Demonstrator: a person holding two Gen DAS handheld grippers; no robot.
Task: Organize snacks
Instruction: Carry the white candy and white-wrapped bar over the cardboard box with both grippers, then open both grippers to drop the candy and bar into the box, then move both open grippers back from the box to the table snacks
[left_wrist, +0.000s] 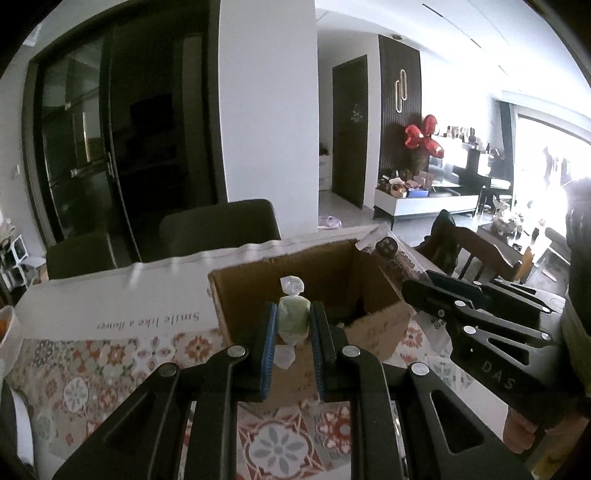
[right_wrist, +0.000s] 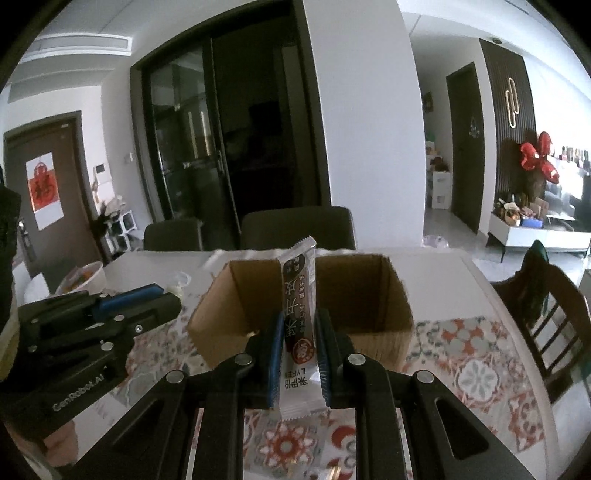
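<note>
My left gripper (left_wrist: 293, 314) is shut on a green sweet in a clear twisted wrapper (left_wrist: 293, 320), held just in front of an open cardboard box (left_wrist: 258, 291). My right gripper (right_wrist: 299, 325) is shut on a long brown-and-white snack packet (right_wrist: 300, 325), which stands upright before the same cardboard box (right_wrist: 369, 291). In the left wrist view the right gripper (left_wrist: 410, 288) reaches in from the right with the packet's end (left_wrist: 386, 249) over the box's right corner. The left gripper (right_wrist: 173, 295) shows at the left in the right wrist view. The part of the box's inside that I can see looks empty.
The box stands on a table with a floral patterned cloth (right_wrist: 480, 373). A white lettered sheet (left_wrist: 110, 306) lies left of the box. A white cup (right_wrist: 88, 277) stands at the far left. Dark chairs (right_wrist: 295, 229) line the far edge; a wooden chair (right_wrist: 546, 321) stands at the right.
</note>
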